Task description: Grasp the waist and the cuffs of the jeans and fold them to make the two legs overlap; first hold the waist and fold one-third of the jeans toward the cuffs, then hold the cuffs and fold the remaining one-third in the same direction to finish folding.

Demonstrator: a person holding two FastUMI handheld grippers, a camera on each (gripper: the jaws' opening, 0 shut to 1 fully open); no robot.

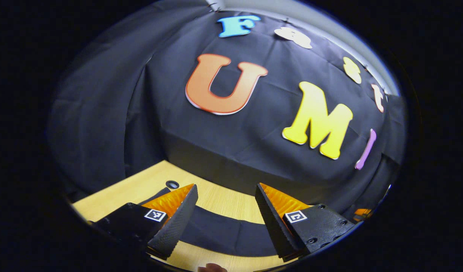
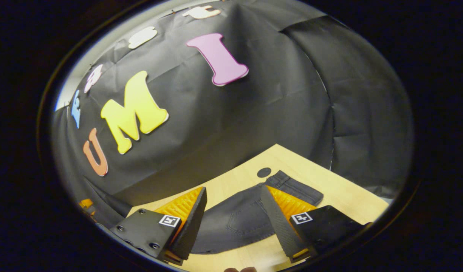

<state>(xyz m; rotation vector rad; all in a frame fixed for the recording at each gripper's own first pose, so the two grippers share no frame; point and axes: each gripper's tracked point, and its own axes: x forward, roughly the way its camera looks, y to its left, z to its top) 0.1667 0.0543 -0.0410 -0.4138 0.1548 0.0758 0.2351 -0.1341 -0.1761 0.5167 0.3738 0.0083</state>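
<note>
Dark grey jeans lie flat on a light wooden table. In the right gripper view I see their waist end (image 2: 291,187) with a back pocket (image 2: 250,221), and my right gripper (image 2: 233,194) hangs open above that pocket area, holding nothing. The left gripper view has a leg of the jeans (image 1: 223,230) running across the table (image 1: 223,198) under my left gripper (image 1: 225,190), which is open and empty too. Both grippers are above the cloth, apart from it.
A round dark hole (image 1: 172,184) is set in the table near the far left edge, and another hole (image 2: 264,172) sits just beyond the waist. The black booth wall rises right behind the table. A fingertip (image 1: 212,268) shows at the bottom edge.
</note>
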